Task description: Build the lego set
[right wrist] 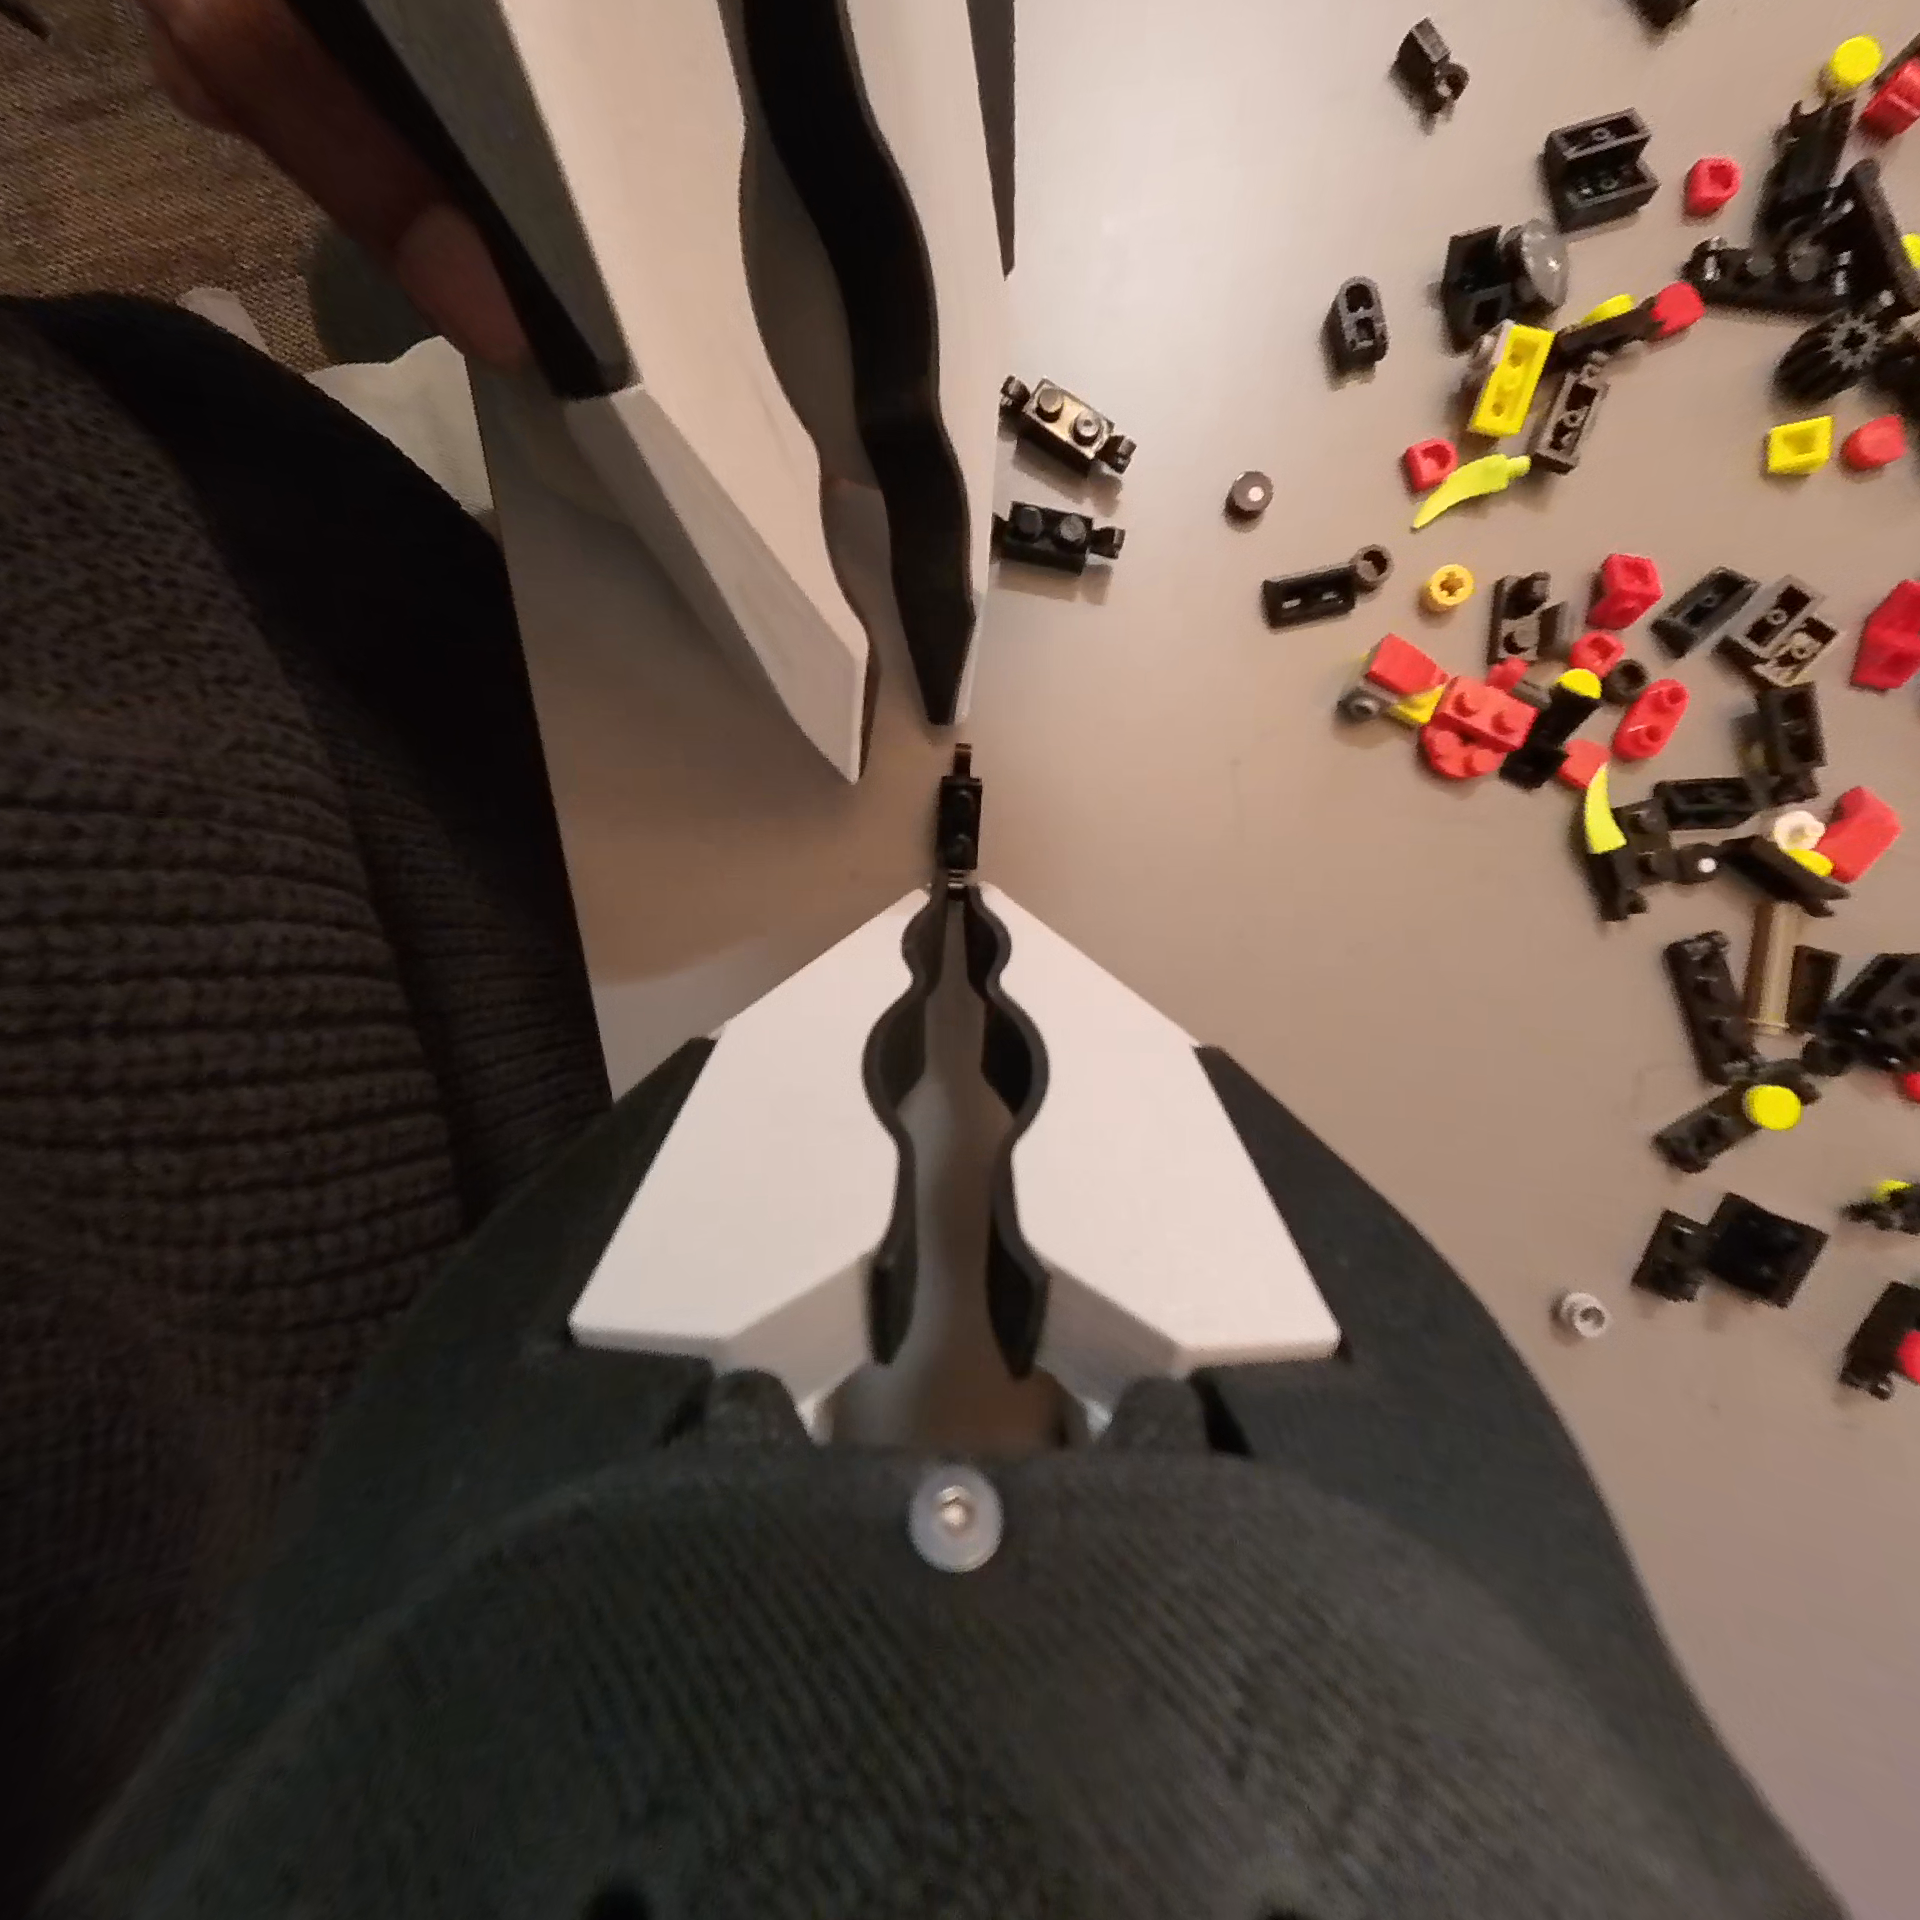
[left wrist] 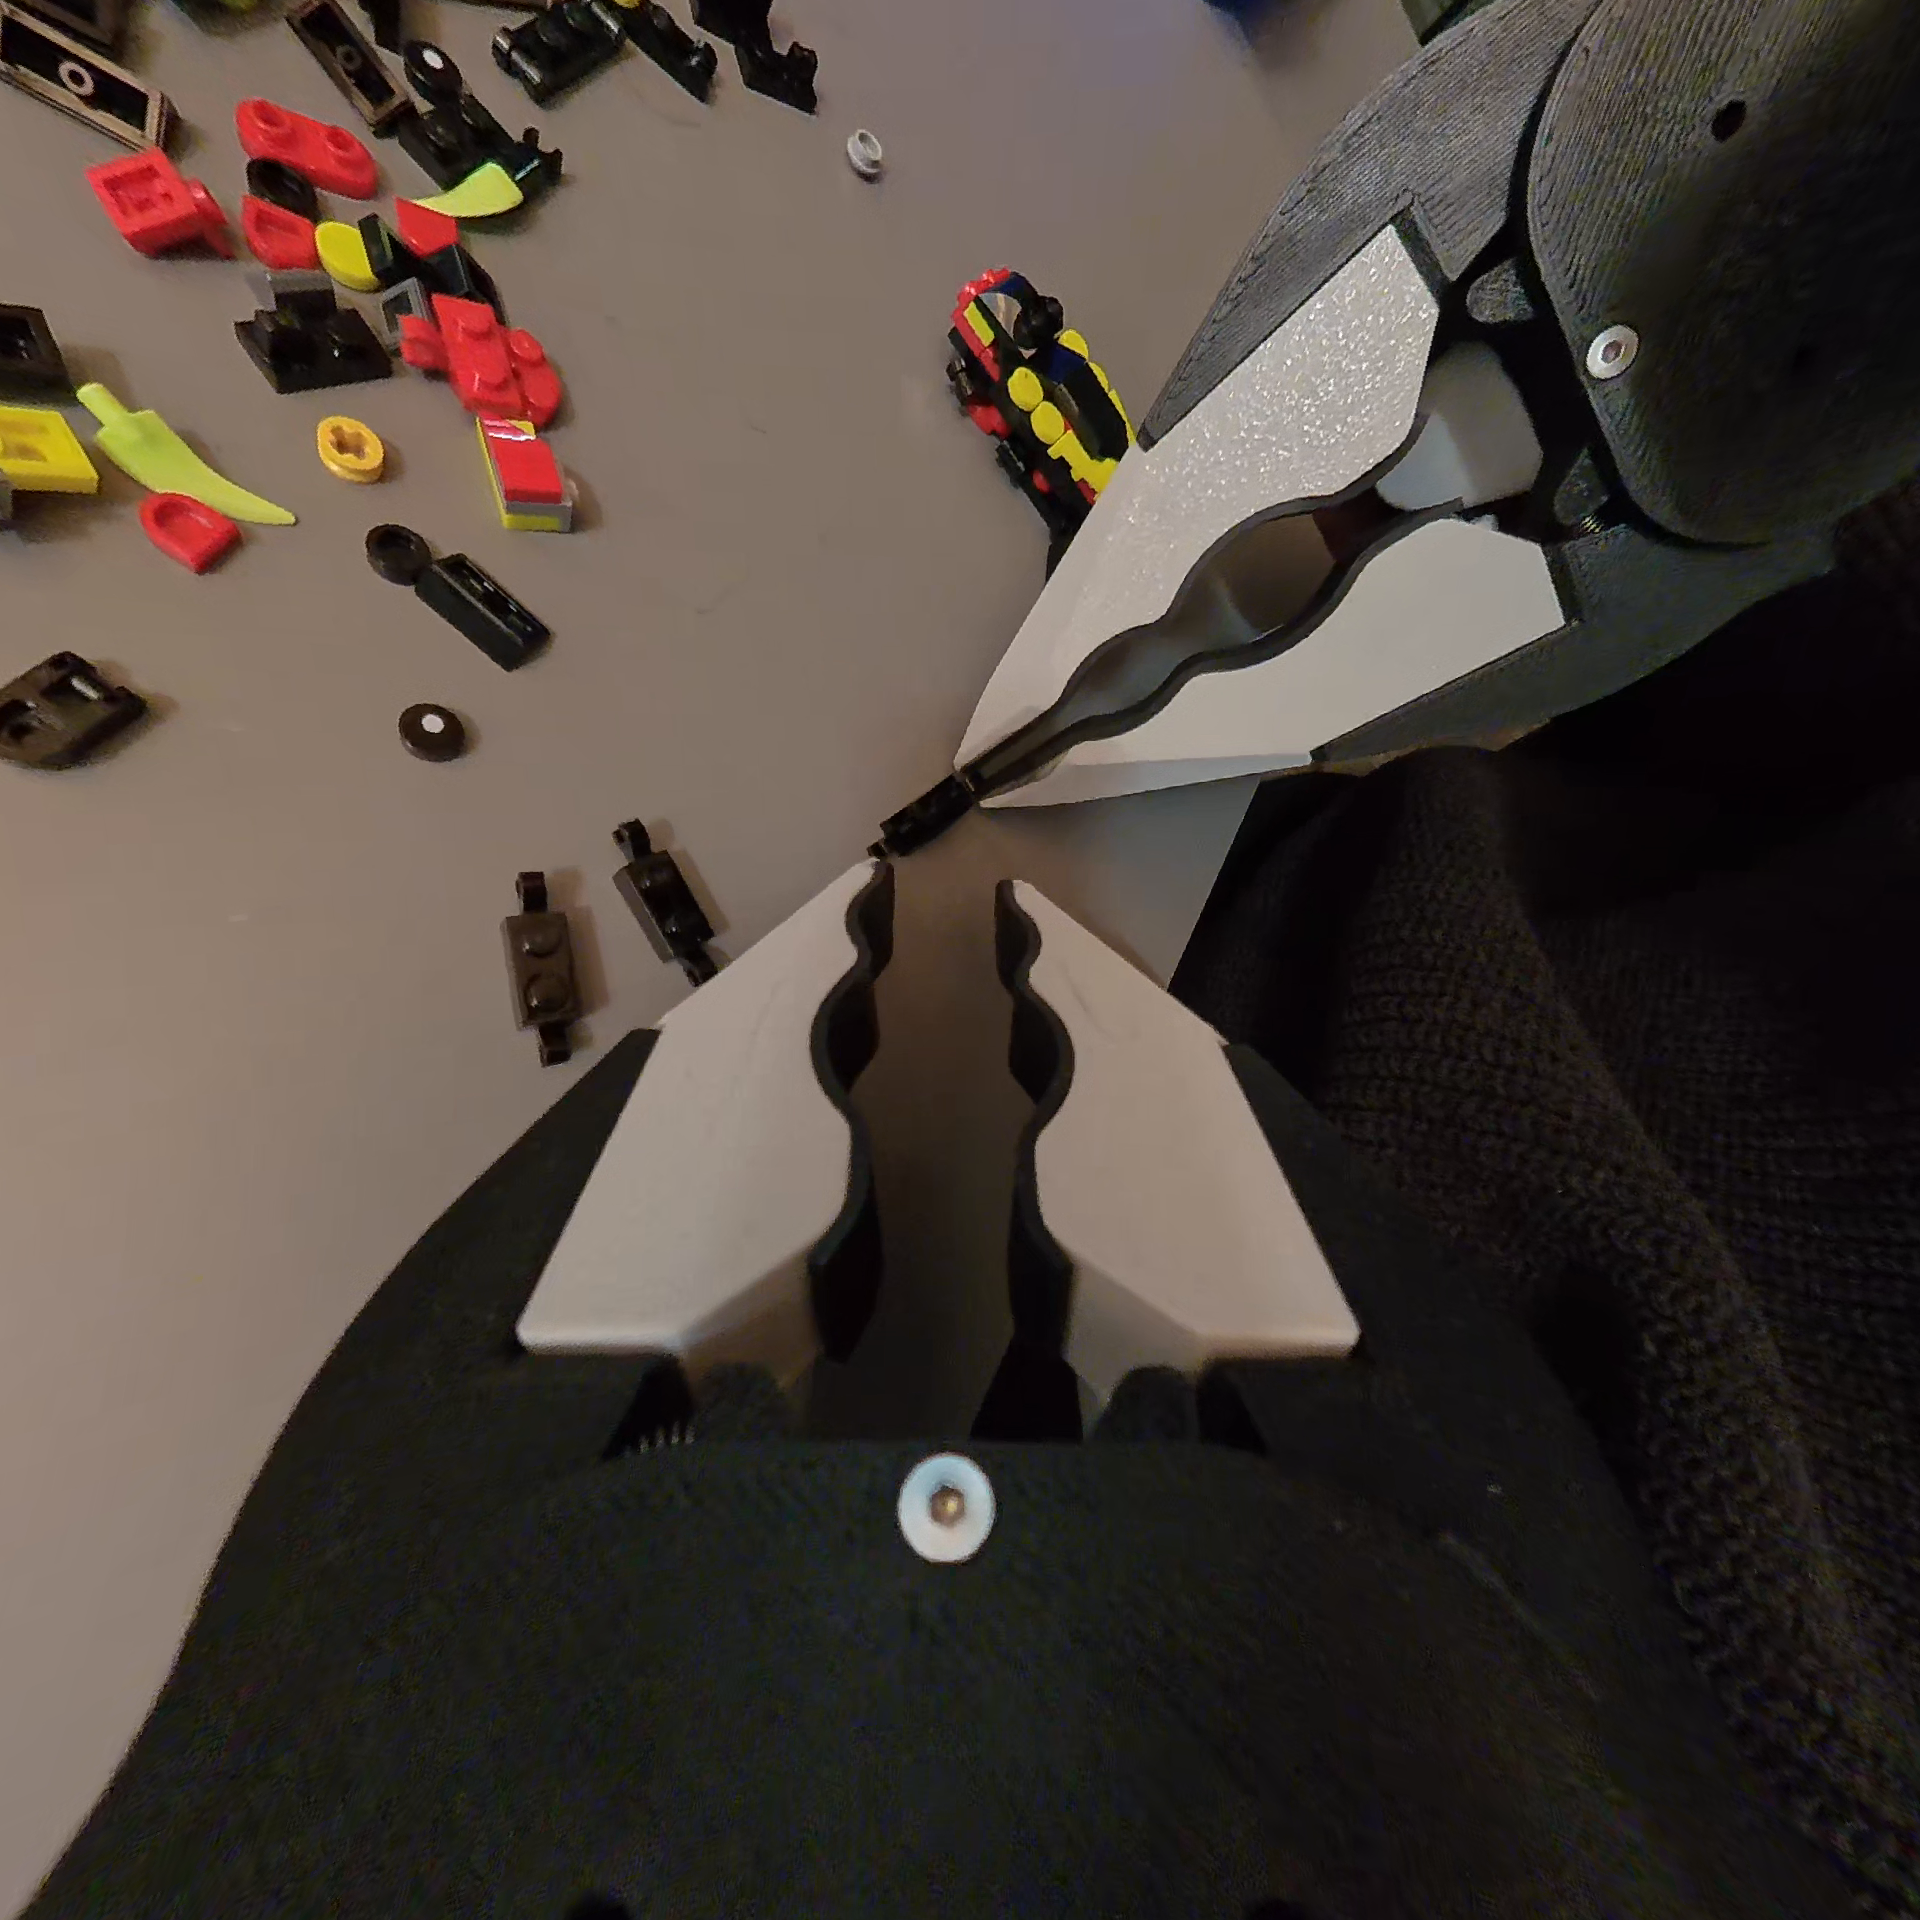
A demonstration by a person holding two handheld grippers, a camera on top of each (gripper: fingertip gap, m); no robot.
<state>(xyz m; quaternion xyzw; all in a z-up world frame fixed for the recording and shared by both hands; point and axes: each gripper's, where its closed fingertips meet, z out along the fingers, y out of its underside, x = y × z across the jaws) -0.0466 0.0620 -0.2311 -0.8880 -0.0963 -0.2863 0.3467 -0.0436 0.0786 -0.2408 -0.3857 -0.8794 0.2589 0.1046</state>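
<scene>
The small black clip plate [right wrist: 958, 821] hangs in the air just above the grey tabletop [left wrist: 727, 675], pinched by one end clip at the very tips of my right hand-held gripper [right wrist: 954, 896], whose pads are clenched on that thin end while the studded body sticks out past them toward the other tool. My left hand-held gripper [left wrist: 940, 883] is released, jaws apart with nothing between them, and from its own cam the plate's free end sits just off the tip of one finger [left wrist: 868, 883], not between the pads (whether it touches that tip I can't tell, too small). Risk as I see it: the hold is only on a tiny end bit, so any nudge from the left finger could pivot the plate or pop it out, and it'd drop to the tabletop near the edge by my dark knit sleeve [left wrist: 1558, 1143], poss. off the side. The left jaws also aren't lined up on the piece, so closing now would prob. miss or push it sideways. Further out, two more black clip plates [left wrist: 582, 956] lie just left of the left tool, then a black round tile w/ white dot [left wrist: 431, 730], a part-built red/yellow/black model [left wrist: 1039, 405], and a loose scatter of red, yellow & black bricks [left wrist: 343, 270] well apart.
</scene>
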